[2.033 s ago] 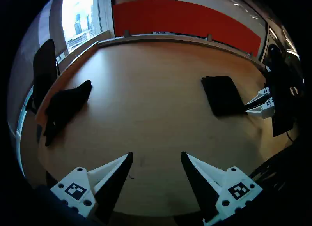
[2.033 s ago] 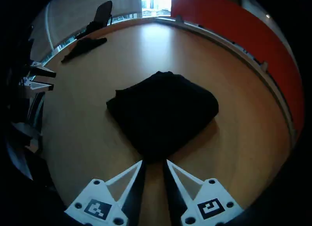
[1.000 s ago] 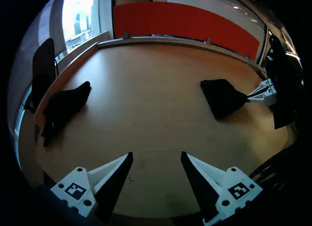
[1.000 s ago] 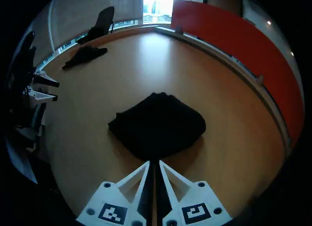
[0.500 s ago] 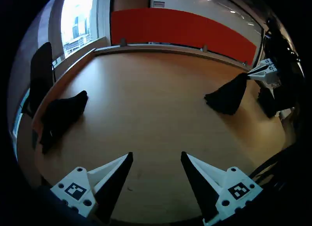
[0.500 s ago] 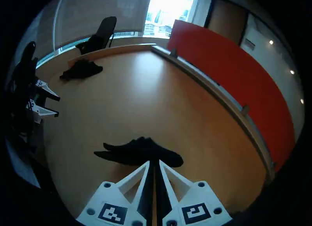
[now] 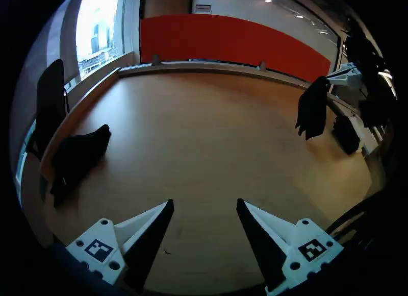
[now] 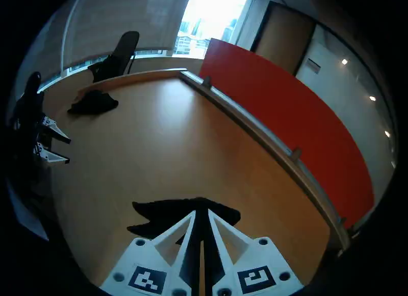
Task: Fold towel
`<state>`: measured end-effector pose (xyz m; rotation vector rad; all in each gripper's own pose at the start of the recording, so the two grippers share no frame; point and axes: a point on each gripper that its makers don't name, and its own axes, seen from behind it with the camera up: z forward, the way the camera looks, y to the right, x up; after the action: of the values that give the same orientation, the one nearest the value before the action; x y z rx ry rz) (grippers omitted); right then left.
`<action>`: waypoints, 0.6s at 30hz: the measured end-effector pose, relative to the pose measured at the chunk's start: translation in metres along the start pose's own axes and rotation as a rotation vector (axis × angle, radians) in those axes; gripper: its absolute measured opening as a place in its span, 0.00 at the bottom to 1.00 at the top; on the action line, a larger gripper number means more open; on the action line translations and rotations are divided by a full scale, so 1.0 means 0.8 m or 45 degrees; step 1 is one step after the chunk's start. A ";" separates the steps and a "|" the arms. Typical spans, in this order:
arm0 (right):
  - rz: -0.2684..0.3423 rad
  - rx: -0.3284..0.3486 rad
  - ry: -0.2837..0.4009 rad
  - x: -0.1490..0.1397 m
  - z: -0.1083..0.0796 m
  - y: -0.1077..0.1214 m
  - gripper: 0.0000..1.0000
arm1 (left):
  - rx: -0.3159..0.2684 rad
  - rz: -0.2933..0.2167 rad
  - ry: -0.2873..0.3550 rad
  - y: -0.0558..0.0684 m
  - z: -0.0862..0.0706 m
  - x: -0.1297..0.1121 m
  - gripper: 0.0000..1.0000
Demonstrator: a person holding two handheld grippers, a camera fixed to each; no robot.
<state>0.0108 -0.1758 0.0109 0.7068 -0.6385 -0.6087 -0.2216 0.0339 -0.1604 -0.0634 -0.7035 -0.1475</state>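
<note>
A black towel [image 7: 311, 109] hangs limp in the air over the right end of the wooden table [image 7: 204, 132], pinched at its top by my right gripper [image 7: 330, 78]. In the right gripper view the same towel [image 8: 153, 214] spreads dark just beyond the closed fingertips of the right gripper [image 8: 202, 215], well above the tabletop. My left gripper [image 7: 204, 212] is open near the table's front edge with nothing between its fingers; it also appears far left as the left gripper [image 8: 69, 152] in the right gripper view. A second black towel [image 7: 76, 153] lies crumpled at the table's left edge.
A red partition [image 7: 229, 38] runs along the table's far side. A dark chair [image 7: 48, 107] stands beyond the left edge by the window. A dark object [image 7: 347, 135] sits off the table's right end. The crumpled towel [image 8: 94, 102] lies near another chair [image 8: 120, 53].
My right gripper closed on the folded towel's near edge and lifted it off the table; it now hangs clear. The left gripper stayed open and tilted slightly upward.
</note>
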 end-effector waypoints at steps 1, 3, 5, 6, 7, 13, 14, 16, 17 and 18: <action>0.003 -0.008 -0.001 -0.001 -0.002 0.004 0.02 | -0.002 -0.001 0.000 0.000 0.000 0.000 0.91; 0.011 -0.026 -0.002 -0.002 -0.005 0.013 0.02 | -0.005 -0.002 -0.001 0.000 0.000 -0.001 0.91; 0.026 -0.039 0.002 -0.003 -0.008 0.022 0.02 | -0.008 -0.002 0.000 0.000 -0.001 0.000 0.91; 0.034 -0.044 0.005 -0.003 -0.010 0.027 0.02 | -0.009 -0.001 0.000 0.001 -0.001 0.000 0.91; 0.042 -0.047 0.007 -0.003 -0.011 0.031 0.02 | -0.011 0.000 0.000 0.001 -0.001 0.000 0.91; 0.086 -0.071 0.009 -0.006 -0.020 0.062 0.02 | -0.013 0.015 -0.001 0.001 0.000 0.002 0.91; 0.093 -0.076 0.007 -0.008 -0.022 0.069 0.02 | -0.012 0.017 -0.001 0.001 0.001 0.003 0.91; 0.102 -0.089 0.002 -0.012 -0.025 0.081 0.02 | -0.010 0.017 -0.003 0.000 0.001 0.004 0.91; 0.106 -0.096 -0.001 -0.015 -0.027 0.088 0.02 | -0.009 0.016 -0.004 0.000 0.001 0.004 0.91; 0.110 -0.103 -0.004 -0.017 -0.029 0.094 0.02 | -0.009 0.015 -0.005 0.000 0.002 0.004 0.91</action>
<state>0.0397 -0.1114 0.0486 0.5998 -0.6405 -0.5529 -0.2198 0.0337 -0.1570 -0.0743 -0.7066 -0.1382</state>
